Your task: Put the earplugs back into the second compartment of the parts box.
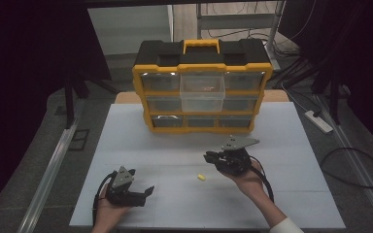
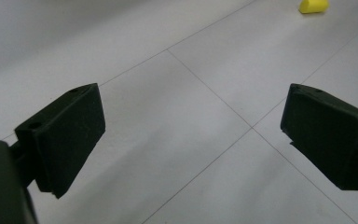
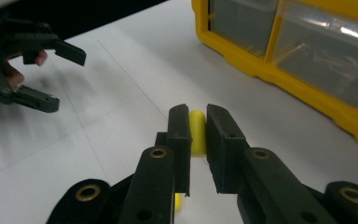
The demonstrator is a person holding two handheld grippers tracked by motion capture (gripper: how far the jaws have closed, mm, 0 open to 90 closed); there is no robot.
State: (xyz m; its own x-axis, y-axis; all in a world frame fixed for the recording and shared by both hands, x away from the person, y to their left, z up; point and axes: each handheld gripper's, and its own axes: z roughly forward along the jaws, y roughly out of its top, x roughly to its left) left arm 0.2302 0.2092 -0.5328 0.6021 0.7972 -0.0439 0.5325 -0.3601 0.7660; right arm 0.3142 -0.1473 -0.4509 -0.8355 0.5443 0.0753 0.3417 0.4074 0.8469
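Yellow capsule (image 3: 197, 132) upright between right tool (image 3: 197, 116) pads, long axis along jaws

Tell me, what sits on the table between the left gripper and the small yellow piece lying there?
Nothing: in the high view, just bare white table lies between the left gripper and the yellow piece.

Lab or workshop — white table (image 1: 281, 145), yellow parts organizer (image 1: 202, 87), floor cables (image 1: 354, 167)

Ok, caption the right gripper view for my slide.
Right tongs shut on a small yellow piece, yellow drawer organizer beyond.
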